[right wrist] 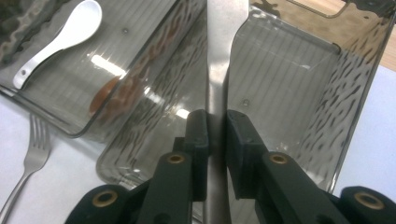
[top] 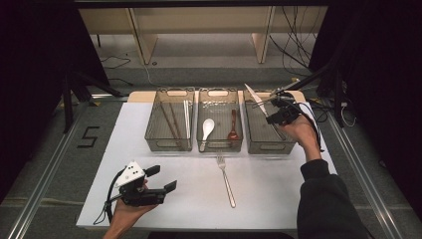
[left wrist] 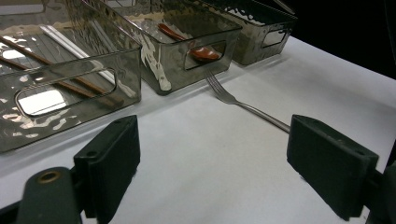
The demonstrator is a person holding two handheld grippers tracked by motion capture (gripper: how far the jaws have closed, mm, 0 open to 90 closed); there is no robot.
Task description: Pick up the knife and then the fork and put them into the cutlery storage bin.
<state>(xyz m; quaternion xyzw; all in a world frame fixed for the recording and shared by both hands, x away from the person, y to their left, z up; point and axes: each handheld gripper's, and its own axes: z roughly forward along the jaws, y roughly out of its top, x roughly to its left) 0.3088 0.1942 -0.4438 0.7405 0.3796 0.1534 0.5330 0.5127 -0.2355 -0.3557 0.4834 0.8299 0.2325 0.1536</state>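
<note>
— So, which step is going on here?

— Sorting cutlery into bins, by my reading. The right gripper (top: 278,107) is holding a knife (top: 256,98) above the right-hand bin (top: 268,144), blade slanting up and away toward the far left. I judge the drop into that bin is what is being set up.

— How are its jaws sitting?

— Clamped tight on the knife; in the right gripper view the metal is running straight up between the two black pads (right wrist: 198,135), with the ribbed floor of the bin beneath.

— And the next move?

— Probably lowering the knife inside the bin's walls, then letting go. After that, the fork (top: 225,179) is lying on the white table (top: 259,199), just in front of the middle bin (top: 220,144), which is holding a white spoon (top: 207,128) and a brown spoon (top: 233,127).

— The left gripper (top: 160,179)?

— Hovering near the table's front left, jaws spread wide, gripping nothing. In its own view the fork's handle is running toward the jaw at the right. Chopsticks (top: 171,122) are lying in the left bin (top: 169,142).
</note>
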